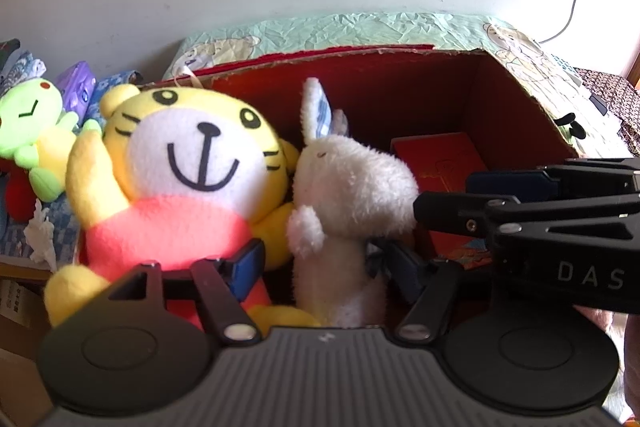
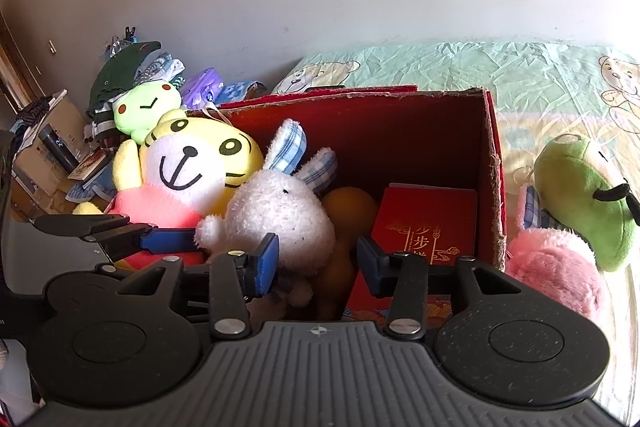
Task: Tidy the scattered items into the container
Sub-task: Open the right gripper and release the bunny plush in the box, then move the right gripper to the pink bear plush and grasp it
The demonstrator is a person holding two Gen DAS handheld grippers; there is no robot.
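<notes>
Tiger (image 2: 192, 167) and rabbit (image 2: 280, 223) sit in the box (image 2: 490, 163) — both claws, left (image 1: 320, 263) and right (image 2: 316, 263), part-open, gripping nothing. Frog (image 2: 584, 195) and pink toy (image 2: 556, 275) remain on the bed (image 2: 440, 67).

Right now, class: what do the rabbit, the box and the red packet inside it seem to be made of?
Rabbit: white plush, fluffy pile; checked woven cloth inside the ears.
Box: probably cardboard with a red covering; its torn rim shows a pale, fibrous edge.
Red packet: likely smooth printed card or paper, with shiny gold lettering.

Bright daylight, soft focus, fisheye-warped edges
</notes>
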